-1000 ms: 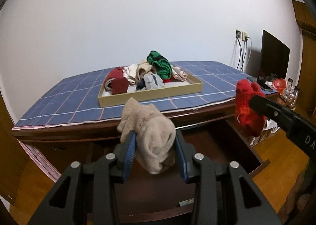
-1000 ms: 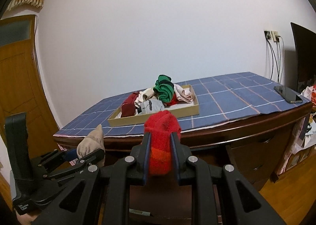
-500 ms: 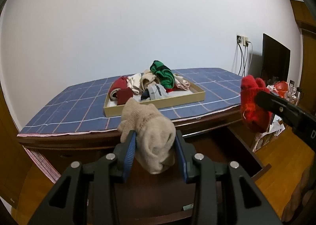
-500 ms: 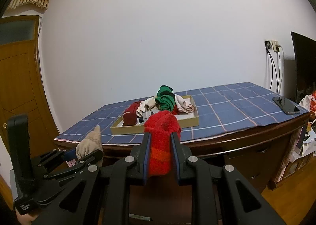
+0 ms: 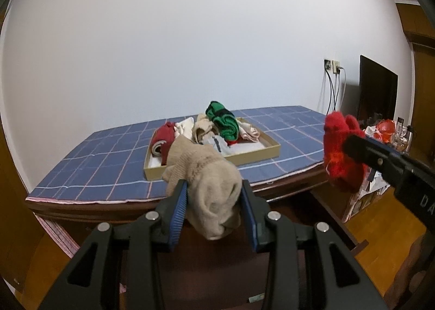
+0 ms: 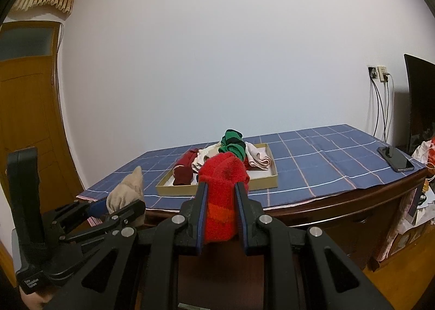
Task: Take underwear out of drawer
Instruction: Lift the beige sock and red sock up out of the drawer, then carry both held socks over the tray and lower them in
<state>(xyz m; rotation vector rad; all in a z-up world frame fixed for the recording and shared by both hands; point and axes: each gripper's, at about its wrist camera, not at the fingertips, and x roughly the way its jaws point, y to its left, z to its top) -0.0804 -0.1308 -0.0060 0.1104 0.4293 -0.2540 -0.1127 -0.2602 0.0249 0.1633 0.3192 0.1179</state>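
My left gripper (image 5: 214,187) is shut on a beige rolled garment (image 5: 206,182), held in front of the desk and above the open drawer (image 5: 339,217). My right gripper (image 6: 220,193) is shut on a red fuzzy rolled garment (image 6: 221,190); the same red garment (image 5: 339,152) shows at the right of the left wrist view. The beige garment (image 6: 126,193) also shows at the left of the right wrist view, in the left gripper (image 6: 119,209). A shallow cardboard tray (image 5: 258,153) on the blue checked tablecloth (image 5: 108,163) holds several rolled garments, a green one (image 5: 223,119) on top.
The tray (image 6: 267,183) sits mid-desk on the cloth. A phone (image 6: 395,158) lies near the desk's right edge. A dark screen (image 5: 378,92) and wall cables (image 5: 331,92) stand at the right. A wooden door (image 6: 27,119) is at the left. Clutter fills the floor beside the desk.
Both grippers have risen with their garments still held; the desk top and tray sit lower against the held garments, and less of the drawer shows.
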